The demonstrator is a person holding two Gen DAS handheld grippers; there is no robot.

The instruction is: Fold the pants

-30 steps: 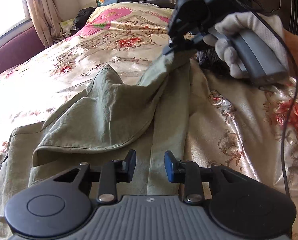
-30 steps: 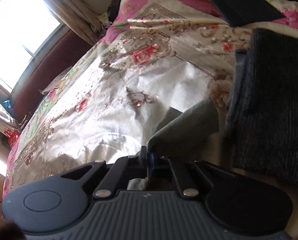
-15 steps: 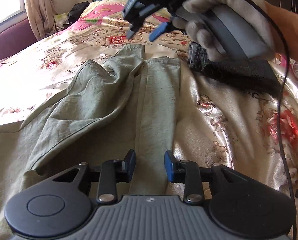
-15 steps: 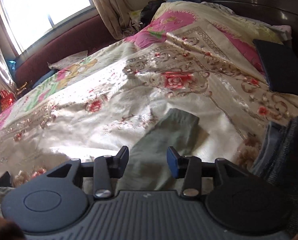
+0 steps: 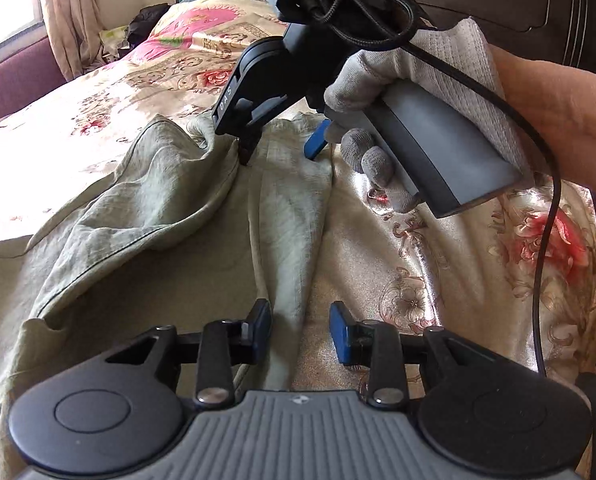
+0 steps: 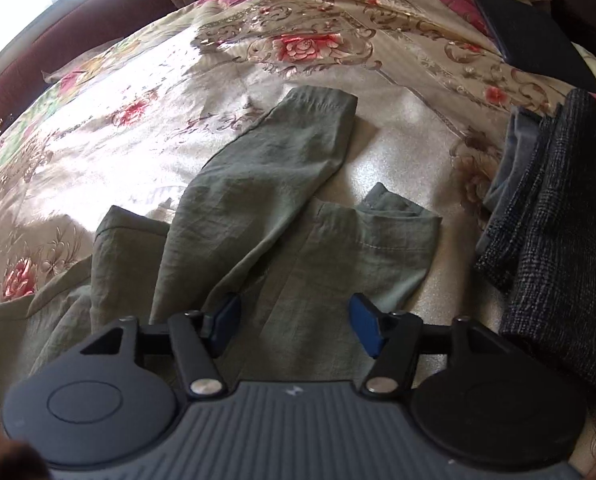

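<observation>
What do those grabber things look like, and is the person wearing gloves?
Each grabber is black plastic with a ribbed grey body, two round black discs and blue pads on its fingers: left gripper, right gripper. The right one has a grey handle, white letters on its side and black cables. The hand on it wears a pale grey knit glove.

The right gripper [image 6: 293, 326] has let go of the pants [image 6: 298, 216] leg, its fingers [image 6: 364, 324] opening above it.

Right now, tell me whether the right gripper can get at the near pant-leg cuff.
Probably yes. The right gripper hangs over the green pants, jaws opening with nothing pinched, and the near cuff lies flat just ahead, uncovered. The dark folded clothes sit off to the side.
</observation>
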